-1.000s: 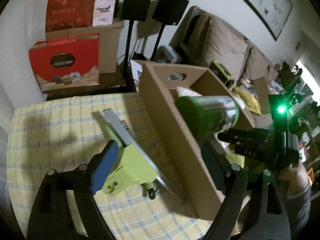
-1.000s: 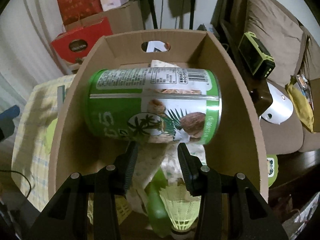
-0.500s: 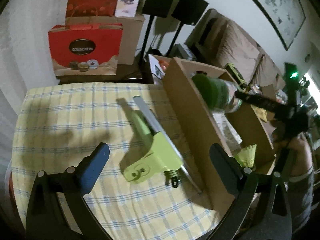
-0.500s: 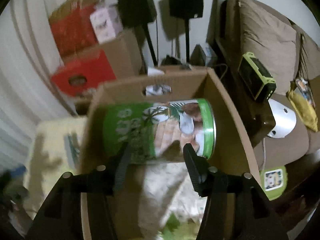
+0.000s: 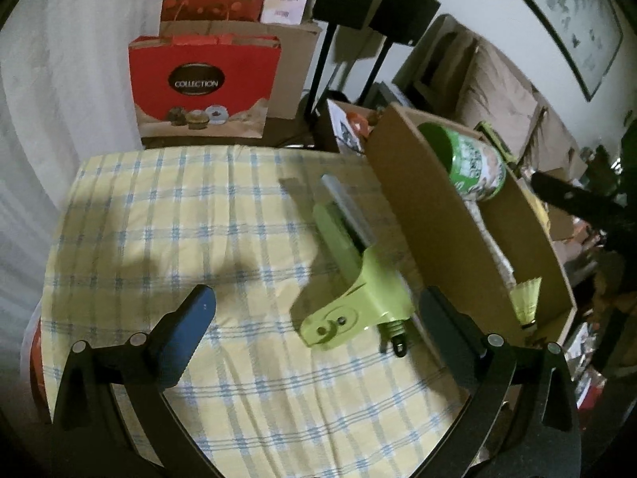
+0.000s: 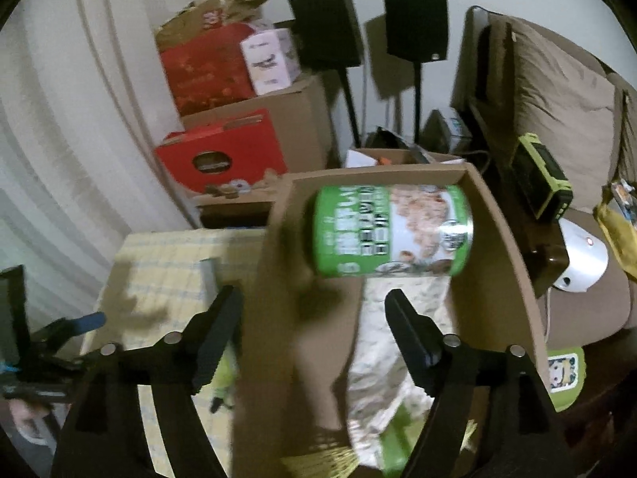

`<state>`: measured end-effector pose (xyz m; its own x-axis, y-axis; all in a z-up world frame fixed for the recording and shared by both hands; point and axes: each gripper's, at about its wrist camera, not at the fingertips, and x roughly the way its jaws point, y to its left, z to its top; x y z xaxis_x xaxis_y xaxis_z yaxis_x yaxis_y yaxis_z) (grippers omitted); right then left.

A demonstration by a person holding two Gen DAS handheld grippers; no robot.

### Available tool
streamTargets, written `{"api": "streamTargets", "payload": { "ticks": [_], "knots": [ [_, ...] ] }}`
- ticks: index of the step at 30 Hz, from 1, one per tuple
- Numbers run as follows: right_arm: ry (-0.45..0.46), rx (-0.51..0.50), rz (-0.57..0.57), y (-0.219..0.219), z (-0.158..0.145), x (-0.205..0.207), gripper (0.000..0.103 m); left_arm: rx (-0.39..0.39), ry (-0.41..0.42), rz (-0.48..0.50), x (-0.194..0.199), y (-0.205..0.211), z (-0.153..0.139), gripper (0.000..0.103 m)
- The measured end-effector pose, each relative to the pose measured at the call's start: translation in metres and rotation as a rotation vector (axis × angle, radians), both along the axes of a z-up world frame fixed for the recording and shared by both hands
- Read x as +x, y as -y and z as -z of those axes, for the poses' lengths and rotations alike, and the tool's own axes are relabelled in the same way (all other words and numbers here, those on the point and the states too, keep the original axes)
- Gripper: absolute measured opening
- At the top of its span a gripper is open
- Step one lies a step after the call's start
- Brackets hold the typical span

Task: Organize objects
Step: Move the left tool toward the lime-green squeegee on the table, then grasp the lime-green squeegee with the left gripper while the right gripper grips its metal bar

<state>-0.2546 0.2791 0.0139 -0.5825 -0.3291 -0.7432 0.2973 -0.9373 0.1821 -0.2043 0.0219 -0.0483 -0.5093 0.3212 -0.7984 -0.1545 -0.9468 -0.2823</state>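
A green and white can (image 6: 392, 231) lies on its side at the far end of the open cardboard box (image 6: 513, 247), free of my right gripper (image 6: 314, 332), which is open and empty above the box's left wall. The can (image 5: 473, 169) and the box (image 5: 422, 199) also show in the left wrist view. A lime green clamp tool with a grey bar (image 5: 354, 279) lies on the checked tablecloth (image 5: 179, 207) beside the box. My left gripper (image 5: 318, 326) is open and empty, hovering just short of the tool. A yellow shuttlecock (image 5: 525, 298) lies in the box's near end.
Red gift bags (image 5: 199, 83) and cardboard boxes stand behind the table. Two black speakers on stands (image 6: 330, 28) are by the wall. A brown sofa (image 6: 557, 91) lies right of the box. Crumpled paper (image 6: 382, 342) lines the box floor.
My right gripper has opened and let go of the can, which now lies in the box, and has drawn back. My left gripper has opened wide and pulled back from the green tool.
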Motion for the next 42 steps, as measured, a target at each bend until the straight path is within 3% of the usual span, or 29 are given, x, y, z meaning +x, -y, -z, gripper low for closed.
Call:
{"api": "streamTargets", "payload": {
  "ticks": [7, 13, 20, 34, 38, 42],
  "knots": [
    [0.026, -0.049, -0.062, 0.024, -0.002, 0.015, 0.080, -0.014, 0.003, 0.087, -0.005, -0.010, 0.027, 0.102],
    [0.061, -0.090, -0.110, 0.044, 0.004, 0.020, 0.080, -0.087, -0.054, 0.171, -0.006, -0.029, 0.039, 0.102],
    [0.077, -0.087, -0.135, 0.062, 0.013, 0.023, 0.080, -0.145, -0.106, 0.276, -0.004, -0.051, 0.049, 0.102],
    [0.087, -0.064, -0.143, 0.064, 0.023, 0.031, 0.080, -0.203, -0.131, 0.429, -0.003, -0.075, 0.067, 0.101],
    [0.089, -0.048, -0.144, 0.065, 0.025, 0.032, 0.080, -0.197, -0.119, 0.492, 0.000, -0.077, 0.069, 0.088],
    [0.098, -0.042, -0.152, 0.069, 0.027, 0.029, 0.080, -0.193, -0.107, 0.529, 0.003, -0.078, 0.073, 0.065]
  ]
}}
